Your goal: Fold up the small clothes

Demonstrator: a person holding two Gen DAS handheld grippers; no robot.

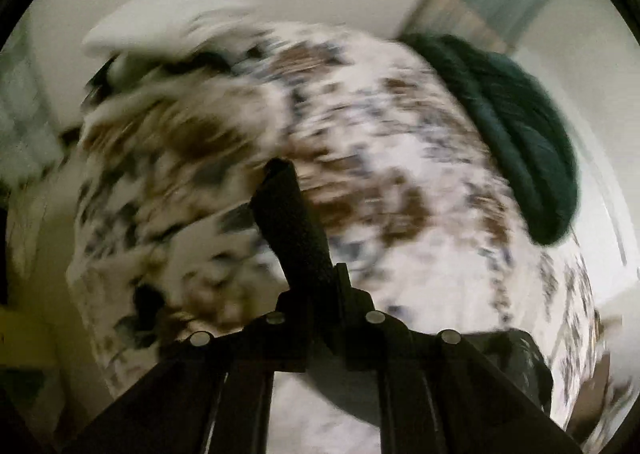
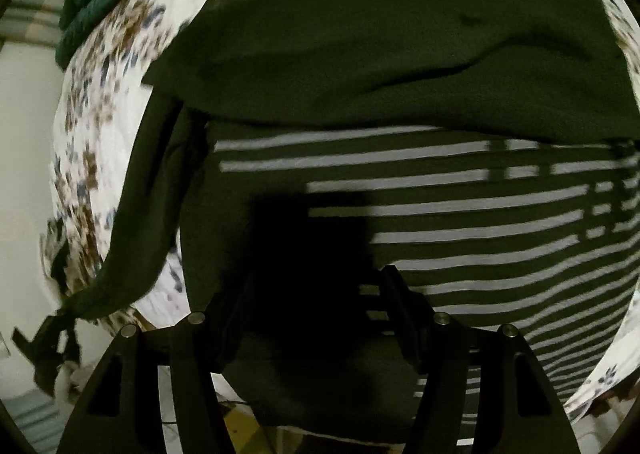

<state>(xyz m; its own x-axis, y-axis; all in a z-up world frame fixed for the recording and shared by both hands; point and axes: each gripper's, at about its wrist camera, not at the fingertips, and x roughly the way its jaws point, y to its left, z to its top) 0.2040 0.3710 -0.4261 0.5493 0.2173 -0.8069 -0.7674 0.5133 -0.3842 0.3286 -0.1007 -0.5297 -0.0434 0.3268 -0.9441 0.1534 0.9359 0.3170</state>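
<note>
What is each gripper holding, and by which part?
Left gripper: shut, nothing visibly held. Right gripper: the striped shirt lies at its fingers, but whether they grip it cannot be told.

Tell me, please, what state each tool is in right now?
Left tool: closed; blur hides any hold.
Right tool: over the striped garment; grip cannot be told.

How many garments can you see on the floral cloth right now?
2: a dark striped top spread under the right gripper, and a teal bundle at the cloth's edge. Others may be hidden.
</note>
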